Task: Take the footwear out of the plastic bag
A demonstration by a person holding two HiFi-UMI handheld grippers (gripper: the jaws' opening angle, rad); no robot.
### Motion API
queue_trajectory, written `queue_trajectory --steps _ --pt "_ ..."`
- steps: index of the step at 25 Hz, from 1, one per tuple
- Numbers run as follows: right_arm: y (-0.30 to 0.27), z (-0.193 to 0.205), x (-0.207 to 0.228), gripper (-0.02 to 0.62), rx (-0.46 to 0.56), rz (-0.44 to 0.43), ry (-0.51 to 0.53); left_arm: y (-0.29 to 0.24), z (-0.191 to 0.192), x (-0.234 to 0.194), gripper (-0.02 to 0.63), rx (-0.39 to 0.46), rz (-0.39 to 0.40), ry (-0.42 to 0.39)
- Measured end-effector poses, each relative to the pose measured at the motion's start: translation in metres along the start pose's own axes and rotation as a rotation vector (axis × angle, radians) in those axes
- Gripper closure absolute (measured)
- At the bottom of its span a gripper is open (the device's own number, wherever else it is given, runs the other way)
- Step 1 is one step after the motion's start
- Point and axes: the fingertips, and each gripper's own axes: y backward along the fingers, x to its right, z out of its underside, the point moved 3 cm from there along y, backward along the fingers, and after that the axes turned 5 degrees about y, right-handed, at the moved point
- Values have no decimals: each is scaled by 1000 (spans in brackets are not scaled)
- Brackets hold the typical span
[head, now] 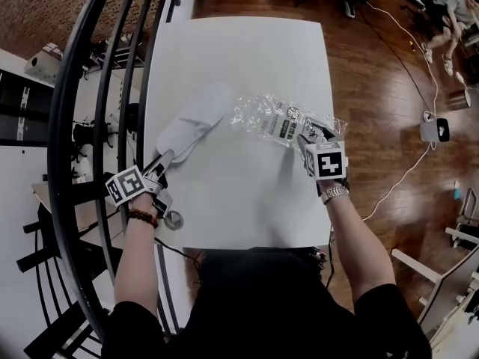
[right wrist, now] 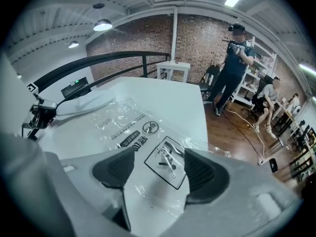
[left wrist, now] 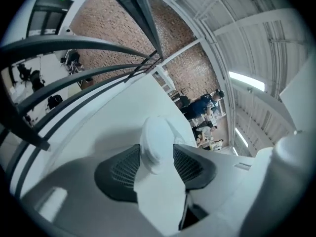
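Head view, looking down: a white tabletop [head: 239, 51] with a white slipper [head: 193, 120] lying on it. The slipper is fully outside a crumpled clear plastic bag [head: 273, 118], which lies just to its right. Your left tongs [head: 166, 158] sit at the slipper's near end. Your right tongs [head: 313, 134] sit over the bag's near right corner.

The left tongs are released: their pads stand spread with the slipper's end between them, not visibly squeezed. The right tongs are also released, with jaws apart, the flat bag showing through the gap and nothing pinched.

Step in hand, as it looks: the removal is at its close, with the slipper lying clear of the bag. The bag looks flat and empty, though a second slipper cannot be ruled out. The next move likely calls for drawing both tongs back without dragging the slipper or the film. If another slipper remains, it calls for pinning the bag and reaching in.

What each view adds: only the head view shows slipper and bag side by side, apart. The left gripper view alone shows the slipper between the pads. The right gripper view alone shows the bag's printed warning label, and people across the room.
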Motion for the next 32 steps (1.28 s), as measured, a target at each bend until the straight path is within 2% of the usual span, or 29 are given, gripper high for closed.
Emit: queue_trajectory --steps 6,8,11,15,20,23,27,32 --pt "10 -10 -11 298 20 -23 54 1 7 -5 354 -72 -181 -231" --pt "15 -12 -15 298 28 -41 68 3 10 -4 357 -73 -211 -258" --pt "24 -15 -23 298 45 -77 96 8 17 0 362 -51 -228 -256" --pt "38 -16 -34 299 91 -137 129 13 32 18 396 -13 -234 -299" --pt "70 -8 -62 311 190 -263 206 8 65 68 468 37 -217 -435" --pt "93 -1 -73 358 238 -293 255 3 94 107 518 47 -169 -499" --pt "121 16 -75 394 276 -318 299 -7 141 150 547 38 -123 -562" --pt "151 33 -75 488 337 -334 342 -7 185 192 590 54 -97 -642"
